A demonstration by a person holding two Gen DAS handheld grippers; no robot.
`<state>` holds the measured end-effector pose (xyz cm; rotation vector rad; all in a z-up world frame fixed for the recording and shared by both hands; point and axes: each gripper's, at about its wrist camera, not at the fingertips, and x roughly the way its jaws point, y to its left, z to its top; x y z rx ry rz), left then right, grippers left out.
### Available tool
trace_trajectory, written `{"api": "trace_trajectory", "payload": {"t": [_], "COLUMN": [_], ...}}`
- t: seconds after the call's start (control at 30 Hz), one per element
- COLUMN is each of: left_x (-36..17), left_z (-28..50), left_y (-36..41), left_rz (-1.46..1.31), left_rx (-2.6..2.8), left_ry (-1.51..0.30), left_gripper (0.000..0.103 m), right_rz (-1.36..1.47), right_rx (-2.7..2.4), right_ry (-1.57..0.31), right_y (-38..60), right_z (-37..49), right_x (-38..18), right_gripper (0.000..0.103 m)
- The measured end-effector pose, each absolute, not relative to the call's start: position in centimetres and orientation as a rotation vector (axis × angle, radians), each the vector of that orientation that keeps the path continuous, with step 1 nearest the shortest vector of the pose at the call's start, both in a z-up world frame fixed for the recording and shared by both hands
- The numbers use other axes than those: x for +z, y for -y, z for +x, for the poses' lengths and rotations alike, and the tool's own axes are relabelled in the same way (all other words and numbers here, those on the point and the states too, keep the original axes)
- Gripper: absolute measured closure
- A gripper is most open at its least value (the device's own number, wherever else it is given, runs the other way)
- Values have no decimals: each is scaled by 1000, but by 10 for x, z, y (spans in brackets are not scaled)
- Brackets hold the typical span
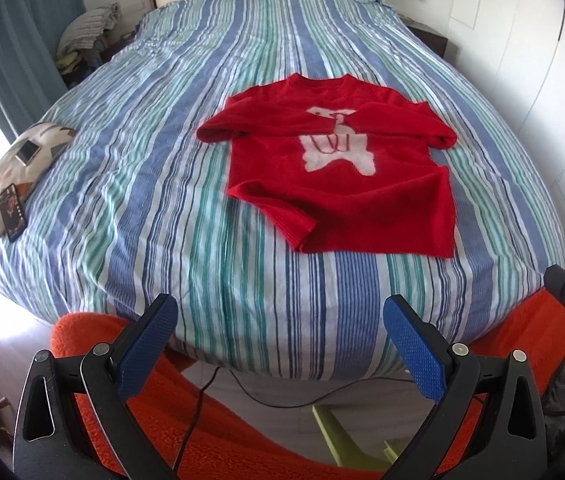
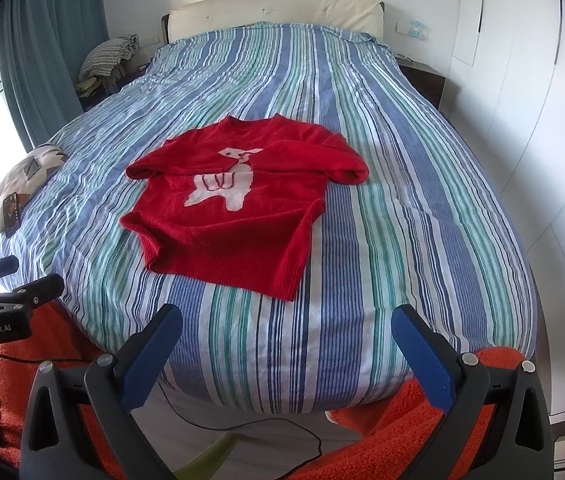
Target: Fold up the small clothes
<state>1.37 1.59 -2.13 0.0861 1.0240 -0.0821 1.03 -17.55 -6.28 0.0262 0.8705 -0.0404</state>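
A small red sweater (image 1: 338, 184) (image 2: 226, 216) with a white llama figure lies face up on the striped bed cover (image 1: 162, 184) (image 2: 402, 208). Both sleeves are folded in across the chest, and the hem's right corner is turned over. My left gripper (image 1: 280, 312) hangs open above the bed's near edge, well short of the sweater, with nothing between its blue pads (image 1: 146, 348). My right gripper (image 2: 288, 324) is open too, also at the near edge and empty. The left gripper's body (image 2: 6, 304) shows at the left of the right wrist view.
A patterned cushion (image 1: 22, 168) with two phones on it lies at the bed's left edge. An orange fleece (image 1: 218, 432) covers the person's lap below the grippers. White wardrobe doors (image 2: 542, 160) stand at the right. A dark cable (image 1: 266, 400) runs below the bed edge.
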Motion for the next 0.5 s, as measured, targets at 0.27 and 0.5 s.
{"api": "trace_trajectory", "payload": {"t": [0.27, 0.5], "left_x": [-18, -19], "left_z": [15, 16], "left_y": [-19, -19], "left_rz": [48, 59], "left_rx": [-116, -106], "left_ry": [-1014, -1022], "left_gripper": [0, 0], "right_rz": [35, 26], "right_rx": [-49, -53], "right_ry": [-875, -873], "right_y": [177, 176], "right_z": [11, 11], "right_x": [-65, -65], "right_gripper": [0, 0]}}
